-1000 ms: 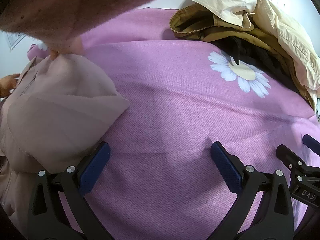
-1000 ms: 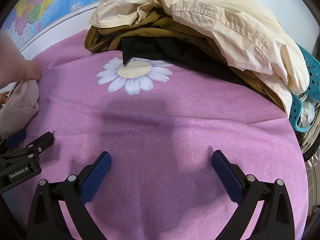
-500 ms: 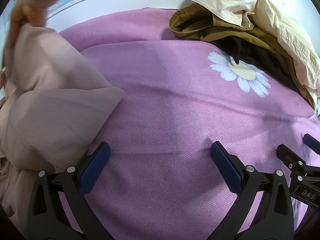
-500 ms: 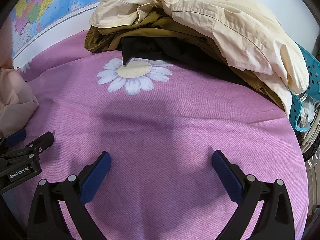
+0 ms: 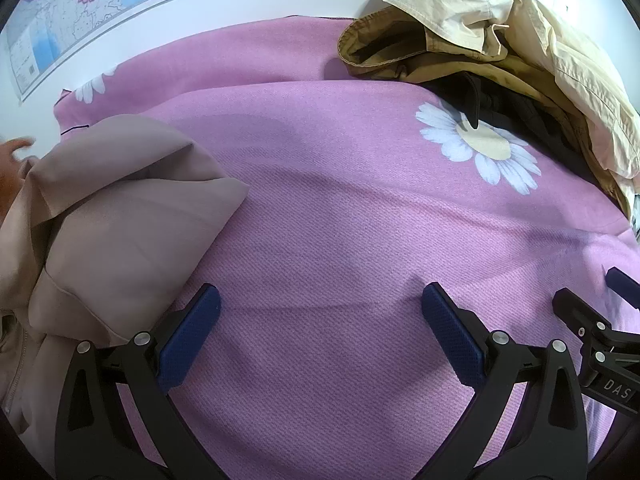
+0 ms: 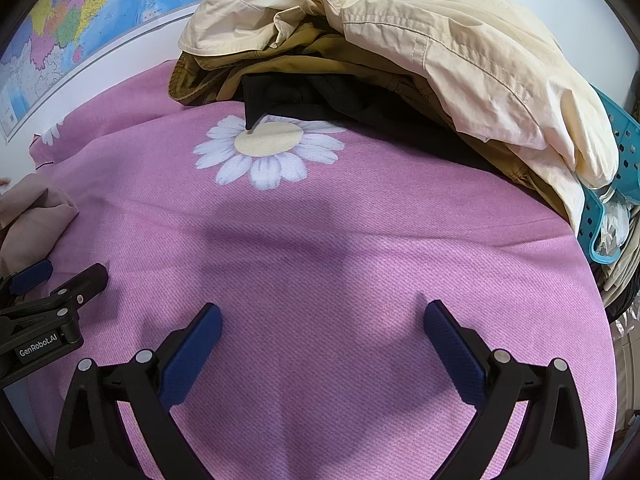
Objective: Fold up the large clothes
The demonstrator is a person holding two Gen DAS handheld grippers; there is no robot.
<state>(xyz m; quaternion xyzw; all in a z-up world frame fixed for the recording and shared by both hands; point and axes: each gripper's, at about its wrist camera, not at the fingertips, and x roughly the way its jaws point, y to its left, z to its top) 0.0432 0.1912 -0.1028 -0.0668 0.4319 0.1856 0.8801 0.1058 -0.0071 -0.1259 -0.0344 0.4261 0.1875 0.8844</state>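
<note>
The left gripper [image 5: 320,322] is spread wide with nothing in it, low over the pink daisy blanket [image 5: 360,216]; the right gripper [image 6: 322,334] is spread wide and bare too, just beside it on the right; the dusty-pink garment [image 5: 116,220] lies bunched at the left, touching the left gripper's left finger; a bare hand [image 5: 12,160] shows at the far left edge; a cream jacket [image 6: 440,40] tops the pile of clothes at the far right.

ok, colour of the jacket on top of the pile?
Cream jacket, shown best in the right wrist view.
</note>
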